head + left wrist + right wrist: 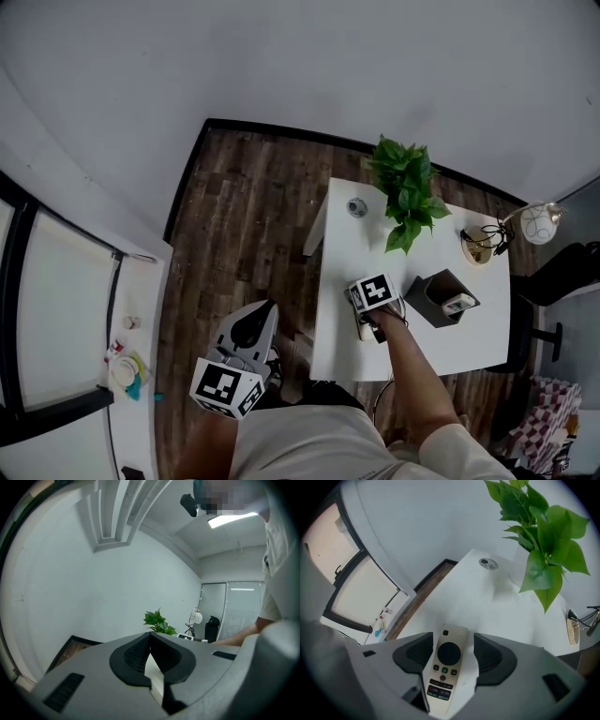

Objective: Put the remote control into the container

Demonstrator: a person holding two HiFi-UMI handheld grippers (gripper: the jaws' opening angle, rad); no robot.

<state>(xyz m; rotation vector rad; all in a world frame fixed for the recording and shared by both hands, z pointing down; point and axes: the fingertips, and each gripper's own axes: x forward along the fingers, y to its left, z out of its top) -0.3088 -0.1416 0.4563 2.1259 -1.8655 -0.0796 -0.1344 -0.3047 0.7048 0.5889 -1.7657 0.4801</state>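
Two black-padded jaws of the right gripper (453, 640) stand spread either side of the slim cream remote control (445, 670), flat on the white table (487, 599).

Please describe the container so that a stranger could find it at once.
Look at the white table on the wooden floor. The container stands on it, just right of the right gripper. It alone is a dark, square, open box.

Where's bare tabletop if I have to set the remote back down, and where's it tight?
Bare: the table's left strip from the round disc down to the remote, and the near right corner in front of the container. Crowded: the far right, with plant, gold dish and lamp close together.
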